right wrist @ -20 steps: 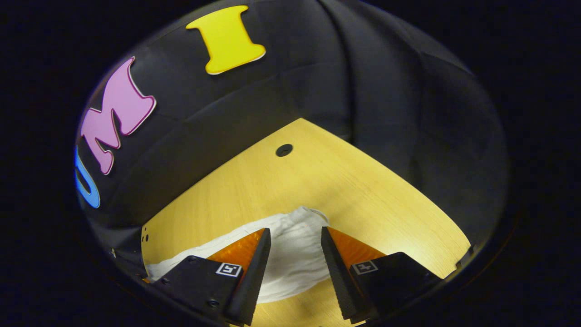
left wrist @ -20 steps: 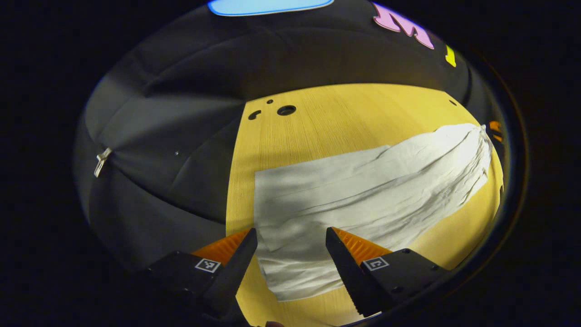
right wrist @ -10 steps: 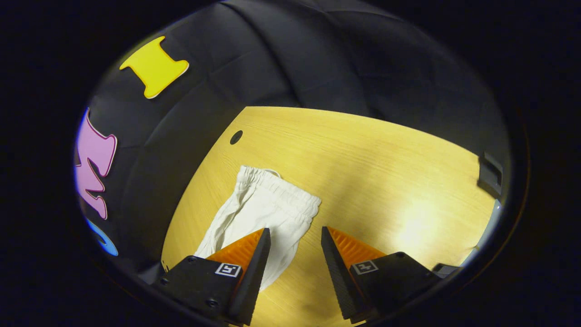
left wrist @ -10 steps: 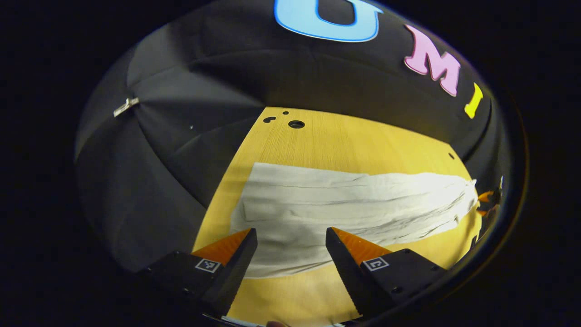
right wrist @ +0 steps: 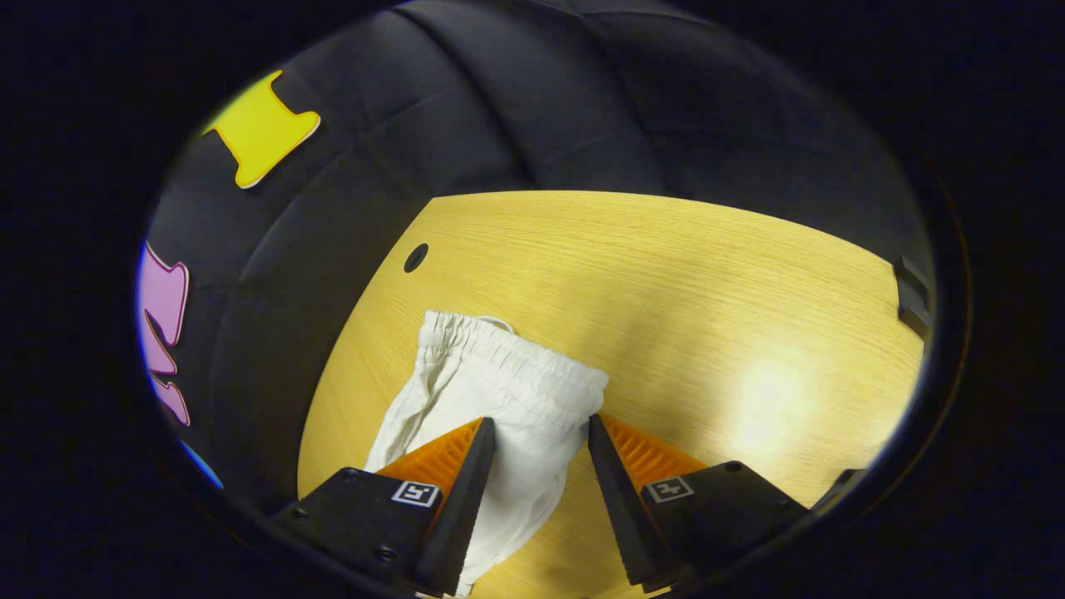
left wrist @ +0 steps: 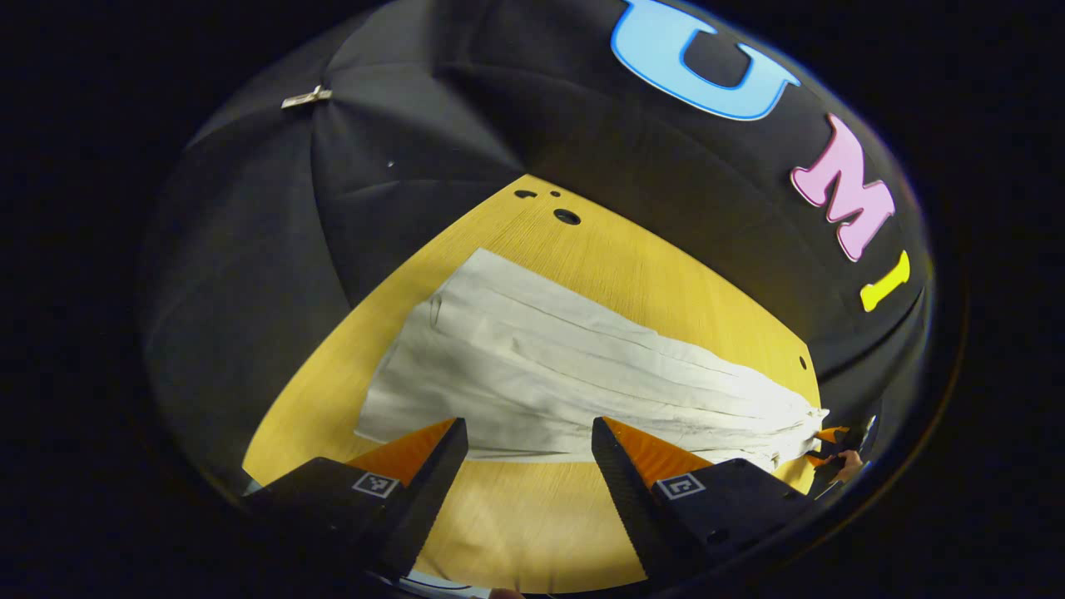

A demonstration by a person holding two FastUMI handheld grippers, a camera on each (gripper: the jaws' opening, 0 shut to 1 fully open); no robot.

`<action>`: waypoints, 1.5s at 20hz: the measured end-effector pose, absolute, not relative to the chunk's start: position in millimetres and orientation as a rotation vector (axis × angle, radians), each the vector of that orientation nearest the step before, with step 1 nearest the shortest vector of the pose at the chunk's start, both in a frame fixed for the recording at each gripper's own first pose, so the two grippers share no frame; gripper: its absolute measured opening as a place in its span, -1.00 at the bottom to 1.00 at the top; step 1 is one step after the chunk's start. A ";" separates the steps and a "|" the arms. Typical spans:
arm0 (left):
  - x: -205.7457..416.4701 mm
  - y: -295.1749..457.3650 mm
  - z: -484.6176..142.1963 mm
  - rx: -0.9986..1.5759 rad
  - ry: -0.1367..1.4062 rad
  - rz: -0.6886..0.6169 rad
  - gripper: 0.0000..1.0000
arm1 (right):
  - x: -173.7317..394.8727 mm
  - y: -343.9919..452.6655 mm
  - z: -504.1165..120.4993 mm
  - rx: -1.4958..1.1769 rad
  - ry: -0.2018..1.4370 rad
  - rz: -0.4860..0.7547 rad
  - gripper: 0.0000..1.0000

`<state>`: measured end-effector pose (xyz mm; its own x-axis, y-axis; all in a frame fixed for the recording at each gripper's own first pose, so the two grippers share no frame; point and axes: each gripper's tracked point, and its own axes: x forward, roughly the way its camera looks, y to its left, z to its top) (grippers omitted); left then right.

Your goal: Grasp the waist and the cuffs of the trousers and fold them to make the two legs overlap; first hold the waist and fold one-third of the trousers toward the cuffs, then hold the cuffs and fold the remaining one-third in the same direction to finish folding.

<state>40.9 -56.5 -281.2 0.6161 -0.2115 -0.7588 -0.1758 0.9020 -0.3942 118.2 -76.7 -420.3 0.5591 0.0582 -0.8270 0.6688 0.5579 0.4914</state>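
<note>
White trousers (left wrist: 582, 374) lie flat along the wooden table (left wrist: 532, 516), legs stacked. Their cuff end (left wrist: 420, 345) is on the left of the left gripper view and the gathered waist (left wrist: 799, 428) on the far right. My left gripper (left wrist: 529, 426) hovers open at the near long edge of the legs, gripping nothing. In the right gripper view the elastic waist (right wrist: 516, 353) lies just ahead. My right gripper (right wrist: 539, 422) is open, its fingers straddling the near corner of the waist. That same gripper (left wrist: 832, 445) appears small beside the waist in the left gripper view.
Round holes (left wrist: 567, 217) pierce the table near its far corner, and another hole (right wrist: 415, 257) lies beyond the waist. A dark bracket (right wrist: 911, 295) sits at the table's right edge. Bare wood (right wrist: 707, 299) stretches to the right of the trousers. Black cloth walls surround the table.
The left gripper has drawn back and turned, so the cuffs now lie farther ahead. The right gripper lifted off the waist, then edged back over its corner. Both stayed open.
</note>
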 end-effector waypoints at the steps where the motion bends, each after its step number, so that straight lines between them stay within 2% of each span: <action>1: 39.8 -59.2 -285.8 -0.491 0.924 -0.013 0.93 | 119.1 -76.3 -420.7 0.941 0.927 -0.438 0.50; 7: 26.8 -74.7 -303.2 -0.632 1.015 0.030 0.93 | 116.4 -76.6 -419.2 0.981 0.972 -0.525 0.51; 9: 23.8 -80.9 -305.7 -0.702 1.038 0.058 0.93 | 112.4 -76.7 -425.1 0.941 1.003 -0.541 0.38; 10: 27.7 -81.0 -305.3 -0.750 1.032 0.073 0.93 | 109.8 -74.0 -434.1 0.930 1.015 -0.542 -0.09; 11: 29.5 -79.4 -308.6 -0.794 1.029 0.102 0.93 | 104.7 -71.3 -431.2 0.940 1.034 -0.530 -0.10; 12: 32.4 -76.4 -311.7 -0.838 1.031 0.144 0.84 | 105.3 -73.5 -431.5 0.947 1.030 -0.529 -0.64; 13: 34.1 -75.1 -315.6 -0.886 1.028 0.181 0.93 | 105.6 -73.1 -429.1 0.950 1.026 -0.512 -0.72; 14: 37.5 -72.0 -317.7 -0.937 1.016 0.220 0.93 | 105.7 -72.4 -431.5 0.930 1.018 -0.491 -0.84; 15: 43.1 -69.2 -318.2 -0.989 0.991 0.252 0.84 | 105.9 -71.7 -432.3 0.912 1.014 -0.474 -0.89; 16: 50.4 -65.3 -316.1 -1.045 0.955 0.276 0.93 | 106.2 -71.2 -432.7 0.907 1.013 -0.464 -0.88; 19: 66.5 -55.1 -321.2 -1.182 0.883 0.360 0.84 | 105.1 -70.8 -431.8 0.929 1.023 -0.457 -0.89; 20: 69.2 -52.2 -327.1 -1.198 0.888 0.388 0.93 | 105.1 -70.8 -432.0 0.932 1.025 -0.455 -0.89; 21: 68.2 -53.0 -330.3 -1.204 0.898 0.413 0.83 | 105.1 -70.8 -431.9 0.933 1.024 -0.453 -0.89; 24: 76.3 -48.7 -333.8 -1.184 0.917 0.445 0.84 | 105.8 -70.6 -432.7 0.935 1.021 -0.453 -0.89; 27: 79.6 -45.1 -341.1 -1.138 0.972 0.499 0.73 | 106.2 -70.8 -432.7 0.937 1.016 -0.453 -0.89; 30: 84.3 -43.5 -355.4 -1.084 1.035 0.545 0.04 | 107.1 -71.3 -432.4 0.952 1.009 -0.457 -0.89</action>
<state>84.3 -43.5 -355.4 0.4493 -0.1095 -0.8866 -0.7934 0.4073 -0.4523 107.1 -71.3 -432.4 0.4876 0.0896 -0.8684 0.7120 0.5348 0.4550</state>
